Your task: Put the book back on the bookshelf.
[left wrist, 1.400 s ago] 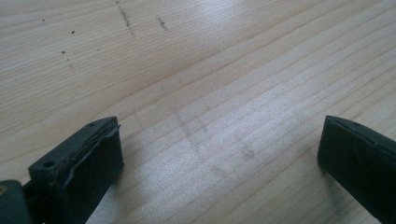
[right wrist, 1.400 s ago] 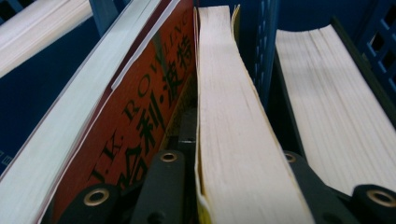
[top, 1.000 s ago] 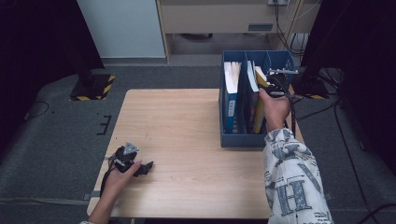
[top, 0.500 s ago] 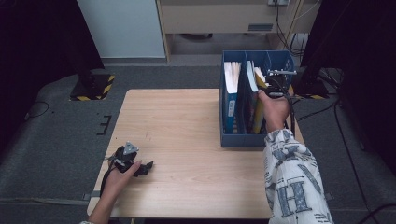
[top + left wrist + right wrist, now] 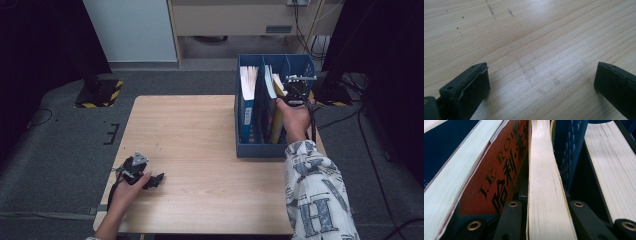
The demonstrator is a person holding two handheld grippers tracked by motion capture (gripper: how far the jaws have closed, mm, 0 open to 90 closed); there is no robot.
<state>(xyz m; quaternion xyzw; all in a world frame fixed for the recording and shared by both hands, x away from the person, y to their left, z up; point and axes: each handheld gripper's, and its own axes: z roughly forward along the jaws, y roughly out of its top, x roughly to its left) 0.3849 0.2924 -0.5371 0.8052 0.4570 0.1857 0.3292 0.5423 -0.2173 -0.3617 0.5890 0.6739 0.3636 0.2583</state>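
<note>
Little has shifted since 1 second ago: right gripper (image 5: 548,220) stays clamped on yellow-edged book (image 5: 546,182) in blue file box (image 5: 250,150), lift apparently pending; left gripper (image 5: 541,82), jaws apart, rests on table (image 5: 200,140).

Books (image 5: 248,85) crowded the blue file box (image 5: 265,149) at the bench's (image 5: 200,135) far right, leaving narrow gaps; the left and near bench lay open.

Lighting is pretty uneven in the high view: the pale wooden table (image 5: 200,145) is well lit from above while the floor corners drop into near black. The left gripper view shows a soft whitish glare on the wood grain and blurry black jaws. In the right gripper view the cream page edges of a book (image 5: 546,195) look bright, and the near parts go soft.
</note>
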